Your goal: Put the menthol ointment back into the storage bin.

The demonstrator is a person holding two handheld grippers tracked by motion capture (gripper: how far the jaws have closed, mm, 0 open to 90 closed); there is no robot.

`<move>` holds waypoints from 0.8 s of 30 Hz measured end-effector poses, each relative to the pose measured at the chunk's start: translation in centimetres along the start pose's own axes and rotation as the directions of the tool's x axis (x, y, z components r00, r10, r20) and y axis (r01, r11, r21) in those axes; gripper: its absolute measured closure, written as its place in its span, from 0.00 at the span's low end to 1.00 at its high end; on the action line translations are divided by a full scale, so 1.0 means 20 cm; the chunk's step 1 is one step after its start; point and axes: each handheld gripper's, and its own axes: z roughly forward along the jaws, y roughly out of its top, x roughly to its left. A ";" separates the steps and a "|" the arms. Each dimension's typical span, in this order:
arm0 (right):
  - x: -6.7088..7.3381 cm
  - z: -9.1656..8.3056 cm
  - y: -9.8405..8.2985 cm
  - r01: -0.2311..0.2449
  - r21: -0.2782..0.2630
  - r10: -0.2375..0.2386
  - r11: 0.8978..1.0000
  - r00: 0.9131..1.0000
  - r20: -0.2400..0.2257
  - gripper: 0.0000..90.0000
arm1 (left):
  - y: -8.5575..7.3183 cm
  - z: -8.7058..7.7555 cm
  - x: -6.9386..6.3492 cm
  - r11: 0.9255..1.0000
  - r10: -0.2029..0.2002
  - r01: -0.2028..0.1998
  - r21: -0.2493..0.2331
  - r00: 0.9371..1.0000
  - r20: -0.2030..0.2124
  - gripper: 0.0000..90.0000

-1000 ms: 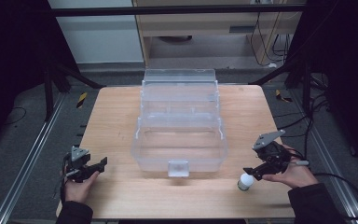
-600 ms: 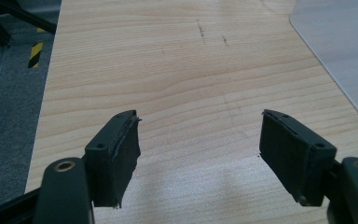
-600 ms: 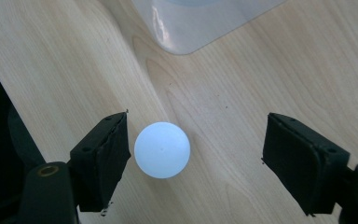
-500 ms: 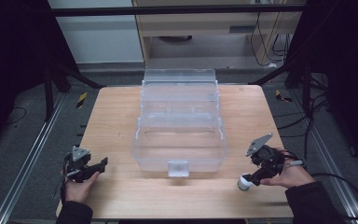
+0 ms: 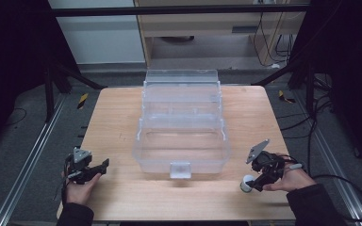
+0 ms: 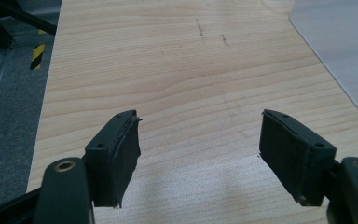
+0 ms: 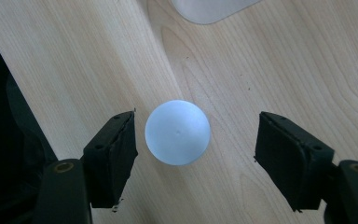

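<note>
A white ball (image 7: 177, 132) lies on the pale wood-grain table (image 5: 122, 117) beside a clear box (image 5: 181, 127).

On the 1 wooden table (image 5: 122, 117) sit 1 clear plastic bin (image 5: 181, 136) and 1 white ball (image 7: 177, 132), while 2 hand-held grippers, the left gripper (image 6: 198, 144) and the right gripper (image 7: 196, 149), are above it.
</note>
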 end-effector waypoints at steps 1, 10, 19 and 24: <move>0.00 0.00 0.00 -0.002 0.007 0.002 1.000 1.000 -0.002 0.33 | 0.00 0.00 0.00 1.000 0.000 0.000 0.000 1.000 0.000 0.31; 0.01 0.04 0.01 0.023 0.050 -0.023 0.998 1.000 -0.012 0.39 | 0.00 0.00 0.00 1.000 0.002 -0.002 0.001 1.000 -0.001 0.31; 0.02 0.08 0.01 0.039 0.081 -0.037 0.996 0.999 -0.028 0.44 | 0.00 0.00 0.00 1.000 0.005 -0.005 0.003 1.000 -0.001 0.32; 0.01 0.11 0.01 0.046 0.094 -0.043 0.995 0.998 -0.035 0.47 | 0.00 0.00 0.00 1.000 0.005 -0.005 0.000 1.000 -0.002 0.32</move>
